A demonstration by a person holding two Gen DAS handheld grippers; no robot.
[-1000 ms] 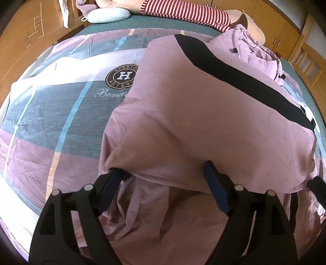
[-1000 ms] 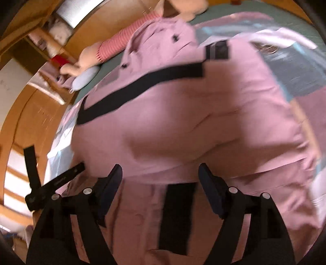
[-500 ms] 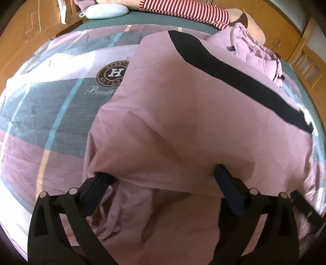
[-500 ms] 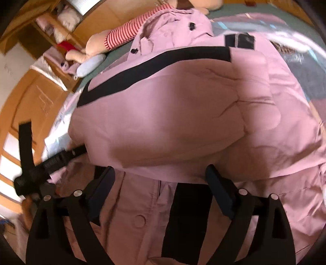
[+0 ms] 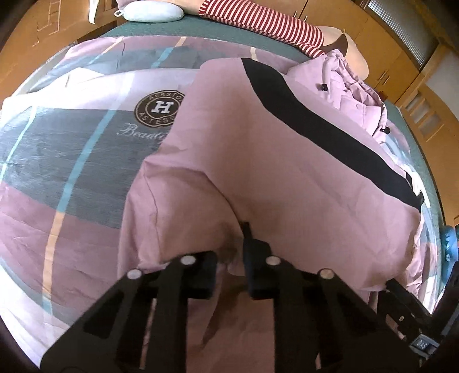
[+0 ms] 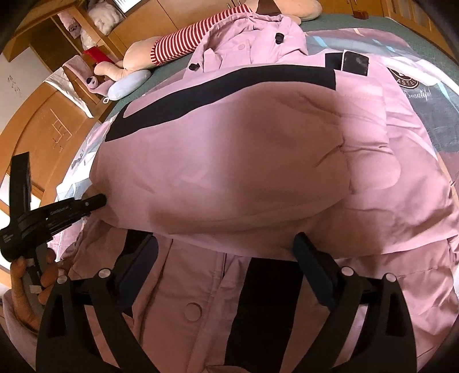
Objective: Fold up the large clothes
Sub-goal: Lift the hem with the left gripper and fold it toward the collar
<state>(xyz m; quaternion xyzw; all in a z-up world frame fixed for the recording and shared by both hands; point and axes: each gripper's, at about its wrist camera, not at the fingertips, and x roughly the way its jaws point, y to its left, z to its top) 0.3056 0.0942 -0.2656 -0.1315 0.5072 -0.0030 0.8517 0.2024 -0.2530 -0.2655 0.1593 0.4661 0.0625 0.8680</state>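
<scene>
Wooden cupboards (image 5: 381, 37) surround the bed (image 5: 71, 160) where the pink coat (image 5: 272, 172) lies. Left hand-held gripper (image 5: 243, 252) has just been closing and pinches its folded edge; right hand-held gripper (image 6: 223, 252) stands wide, holding nothing. It should clamp that edge, then both lift evenly.

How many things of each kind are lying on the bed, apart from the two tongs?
Pink jacket with black stripes: 1
Stuffed doll with red-and-white striped sleeves: 1
Small pale blue pillow: 1
Patterned quilt with a round logo: 1
Total: 4
</scene>
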